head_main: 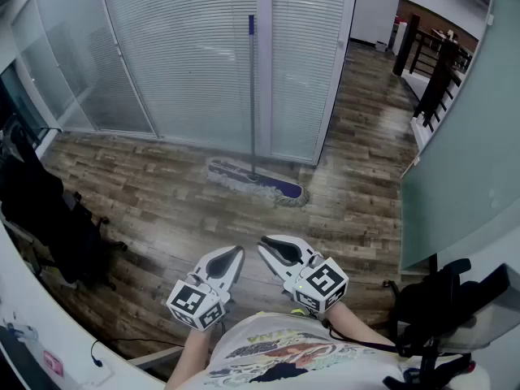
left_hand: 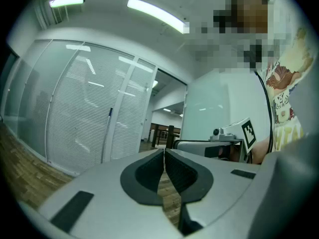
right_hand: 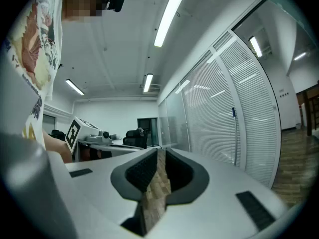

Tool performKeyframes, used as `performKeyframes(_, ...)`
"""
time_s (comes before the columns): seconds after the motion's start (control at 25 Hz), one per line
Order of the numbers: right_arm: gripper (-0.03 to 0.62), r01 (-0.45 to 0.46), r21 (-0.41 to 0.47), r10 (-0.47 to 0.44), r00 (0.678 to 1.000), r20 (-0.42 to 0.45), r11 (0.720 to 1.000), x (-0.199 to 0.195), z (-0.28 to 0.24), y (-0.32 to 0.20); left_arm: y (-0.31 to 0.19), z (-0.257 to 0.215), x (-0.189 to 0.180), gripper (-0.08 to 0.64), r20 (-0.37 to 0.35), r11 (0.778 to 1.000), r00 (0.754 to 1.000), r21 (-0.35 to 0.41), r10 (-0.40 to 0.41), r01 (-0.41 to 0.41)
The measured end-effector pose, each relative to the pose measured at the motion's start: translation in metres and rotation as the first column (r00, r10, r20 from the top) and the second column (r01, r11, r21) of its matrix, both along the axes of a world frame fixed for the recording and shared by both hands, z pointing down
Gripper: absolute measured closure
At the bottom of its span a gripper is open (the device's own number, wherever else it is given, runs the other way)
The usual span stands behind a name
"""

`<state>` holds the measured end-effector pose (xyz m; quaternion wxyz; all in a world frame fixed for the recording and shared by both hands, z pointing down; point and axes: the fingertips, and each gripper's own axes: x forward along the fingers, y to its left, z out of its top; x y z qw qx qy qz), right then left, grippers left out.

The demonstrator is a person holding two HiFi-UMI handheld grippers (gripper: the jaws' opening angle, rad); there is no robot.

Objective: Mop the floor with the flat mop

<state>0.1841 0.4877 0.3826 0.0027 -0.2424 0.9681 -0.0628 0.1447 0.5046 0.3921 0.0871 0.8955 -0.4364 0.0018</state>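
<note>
No writing can be read; the lettering on the person's shirt (head_main: 268, 340) is too blurred.

The floor (head_main: 146, 187) looks matt wood-grain, the mop pad (head_main: 256, 183) shaggy cloth.

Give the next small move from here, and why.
Probably open the right gripper and carry it forward toward the mop handle: it and the left gripper are shut and empty, and that handle leans untouched against the blinds, well ahead.
</note>
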Motion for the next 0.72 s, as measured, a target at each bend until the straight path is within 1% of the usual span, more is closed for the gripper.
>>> performKeyframes(0.4,0.531,-0.011,-0.034,0.011,1.000,0.014,0.999,-0.020,0.001,0.007,0.008,0.001,-0.016,0.545,-0.015,1.000,1.000,-0.007,0.022,-0.022)
performKeyframes(0.52,0.531,-0.021,-0.048,0.022,1.000,0.015,0.999,-0.027,0.003,0.005,0.004,0.002,-0.023,0.546,-0.012,1.000,1.000,-0.006,0.026,-0.026)
performKeyframes(0.72,0.531,-0.026,-0.063,0.026,1.000,0.000,0.998,-0.030,0.008,0.002,-0.001,0.004,-0.024,0.545,0.007,0.999,0.999,0.009,0.043,-0.043)
